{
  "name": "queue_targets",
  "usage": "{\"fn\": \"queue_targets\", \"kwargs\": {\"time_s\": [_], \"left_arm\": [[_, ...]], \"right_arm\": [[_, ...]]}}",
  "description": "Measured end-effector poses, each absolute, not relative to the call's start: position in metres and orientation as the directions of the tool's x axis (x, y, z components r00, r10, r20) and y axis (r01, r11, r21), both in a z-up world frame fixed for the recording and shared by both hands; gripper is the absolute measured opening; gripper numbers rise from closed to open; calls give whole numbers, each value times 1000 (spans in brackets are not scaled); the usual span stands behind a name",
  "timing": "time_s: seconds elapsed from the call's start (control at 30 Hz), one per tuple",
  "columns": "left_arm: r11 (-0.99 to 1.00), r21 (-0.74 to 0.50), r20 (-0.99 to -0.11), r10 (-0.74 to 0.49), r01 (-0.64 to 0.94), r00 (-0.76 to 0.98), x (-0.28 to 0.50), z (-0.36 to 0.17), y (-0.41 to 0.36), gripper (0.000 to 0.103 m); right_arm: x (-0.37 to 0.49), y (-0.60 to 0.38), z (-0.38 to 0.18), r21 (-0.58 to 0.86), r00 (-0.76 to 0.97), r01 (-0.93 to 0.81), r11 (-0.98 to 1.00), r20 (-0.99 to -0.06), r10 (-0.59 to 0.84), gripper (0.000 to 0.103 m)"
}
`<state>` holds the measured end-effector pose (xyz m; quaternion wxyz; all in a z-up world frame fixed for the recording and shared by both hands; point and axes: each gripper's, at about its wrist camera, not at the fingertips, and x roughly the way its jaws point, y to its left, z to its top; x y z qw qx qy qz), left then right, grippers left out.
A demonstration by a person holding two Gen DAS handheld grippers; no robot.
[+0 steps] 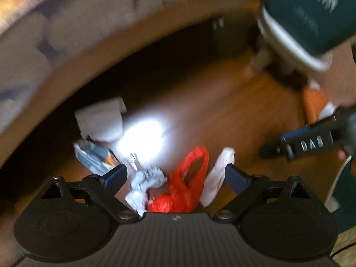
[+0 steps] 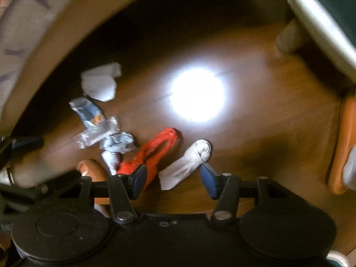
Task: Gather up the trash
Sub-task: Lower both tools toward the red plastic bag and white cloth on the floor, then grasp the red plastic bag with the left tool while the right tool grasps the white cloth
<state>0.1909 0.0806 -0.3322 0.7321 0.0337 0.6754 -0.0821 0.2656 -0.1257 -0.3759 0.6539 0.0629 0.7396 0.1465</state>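
Trash lies on a wooden floor (image 1: 233, 102). A red plastic bag (image 1: 184, 184) sits between the fingers of my open left gripper (image 1: 175, 174), with a crumpled grey wrapper (image 1: 146, 180) to its left and a white paper wad (image 1: 219, 173) to its right. A blue-and-white packet (image 1: 93, 153) and a white tissue (image 1: 102, 120) lie farther left. My right gripper (image 2: 173, 179) is open above the white paper wad (image 2: 189, 162), with the red bag (image 2: 151, 155), the grey wrapper (image 2: 118, 143), the packet (image 2: 89, 111) and the tissue (image 2: 100, 82) to its left. The right gripper also shows in the left view (image 1: 267, 151).
A sofa or bed edge (image 1: 66, 44) curves along the left and top. A dark green bin with a white rim (image 1: 307, 20) stands at the upper right. An orange object (image 2: 342, 142) lies at the right. A bright light reflection (image 2: 197, 94) glares on the floor.
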Motion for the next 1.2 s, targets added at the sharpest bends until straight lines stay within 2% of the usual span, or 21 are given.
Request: {"fn": "queue_targets", "kwargs": {"time_s": [0.17, 0.33, 0.57, 0.8, 0.83, 0.93, 1.0, 1.03, 1.07, 1.1, 1.13, 1.2], "left_arm": [[974, -100, -993, -84, 201, -83, 181, -392, 80, 95], [986, -103, -967, -69, 128, -245, 167, -450, 97, 95], [987, -114, -932, -66, 116, -358, 155, -506, 106, 95], [980, -128, -920, -60, 152, -387, 148, -537, 101, 95], [979, -130, -919, -60, 158, -390, 147, -540, 100, 93], [975, -140, -911, -59, 171, -408, 143, -548, 97, 80], [975, -132, -914, -51, 176, -403, 143, -551, 95, 80], [976, -132, -916, -52, 175, -399, 143, -552, 95, 76], [976, -132, -918, -53, 175, -394, 143, -553, 94, 71], [976, -128, -920, -51, 177, -389, 142, -553, 93, 68], [976, -124, -922, -45, 181, -385, 142, -553, 92, 63], [975, -118, -923, -39, 186, -384, 144, -550, 91, 54]], "right_arm": [[267, -118, -428, 263, -232, -44, 964, -941, 246, 53], [267, -116, -467, 242, -293, 2, 970, -928, 232, 53], [263, -108, -511, 215, -355, 15, 977, -912, 206, 53], [262, -103, -540, 191, -383, 28, 981, -905, 187, 53], [262, -103, -542, 189, -383, 33, 981, -905, 187, 53], [262, -100, -547, 192, -377, -4, 981, -909, 176, 52], [259, -96, -550, 190, -379, -36, 981, -911, 163, 52], [258, -95, -551, 187, -379, -43, 981, -912, 157, 51], [256, -94, -551, 178, -374, -58, 982, -916, 144, 50], [256, -93, -551, 170, -366, -78, 982, -922, 130, 36], [255, -92, -550, 167, -360, -99, 981, -925, 121, 14], [255, -93, -547, 150, -350, -127, 980, -932, 98, 14]]}}
